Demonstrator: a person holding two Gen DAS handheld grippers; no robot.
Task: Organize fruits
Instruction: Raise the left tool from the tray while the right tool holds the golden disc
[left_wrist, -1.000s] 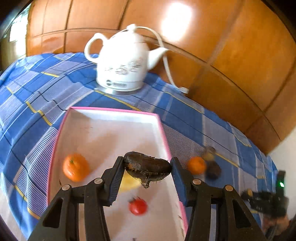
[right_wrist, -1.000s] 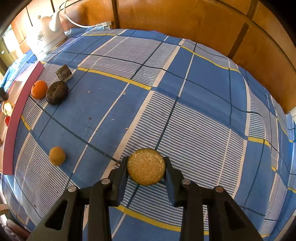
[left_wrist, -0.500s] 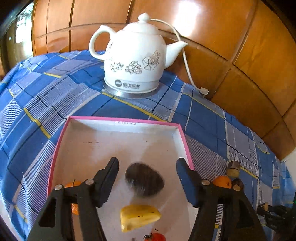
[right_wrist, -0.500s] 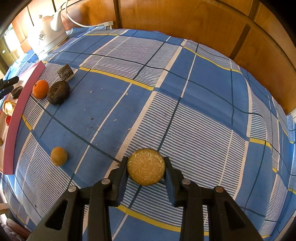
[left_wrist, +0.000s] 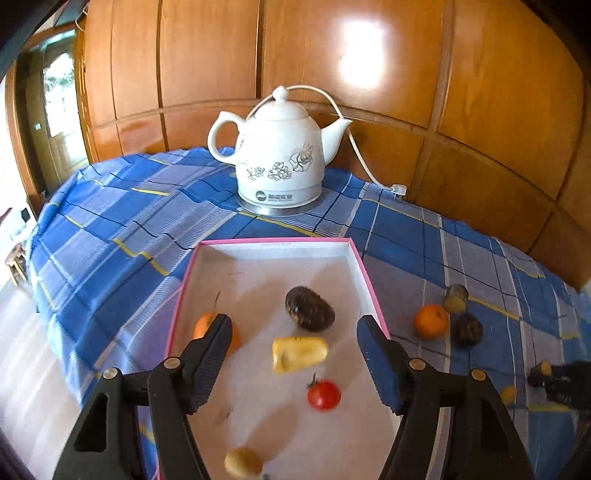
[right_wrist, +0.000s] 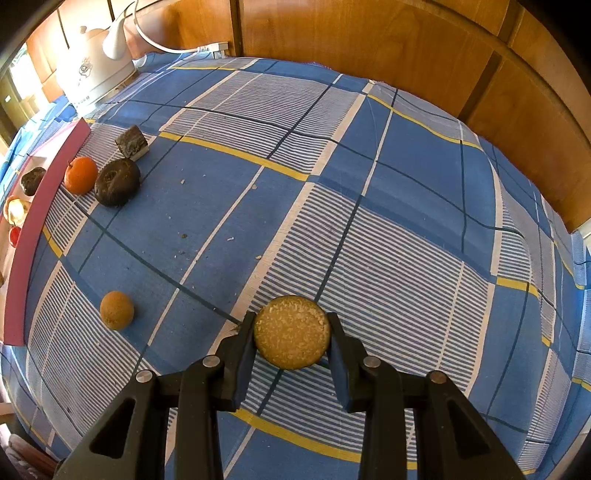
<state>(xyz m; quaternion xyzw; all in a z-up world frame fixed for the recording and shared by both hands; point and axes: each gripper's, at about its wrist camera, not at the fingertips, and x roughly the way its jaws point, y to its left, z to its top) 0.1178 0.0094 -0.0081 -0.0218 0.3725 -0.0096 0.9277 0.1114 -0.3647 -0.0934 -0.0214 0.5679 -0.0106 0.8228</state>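
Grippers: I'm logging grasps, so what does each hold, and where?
The right gripper clamps a round tan fruit by its sides. The left gripper is opening and holds nothing.

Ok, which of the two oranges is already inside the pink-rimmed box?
The orange half hidden behind the left gripper's left finger. The other orange lies outside on the blue cloth, right of the box.

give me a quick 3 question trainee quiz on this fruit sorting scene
1. True or false: the right gripper is shut on a round tan fruit.
2. Which lies inside the pink-rimmed tray: A) yellow piece B) white kettle C) kettle plug?
3. Fill in: the left gripper holds ____ and its jaws are opening.

Key: 1 true; 2 A; 3 nothing.
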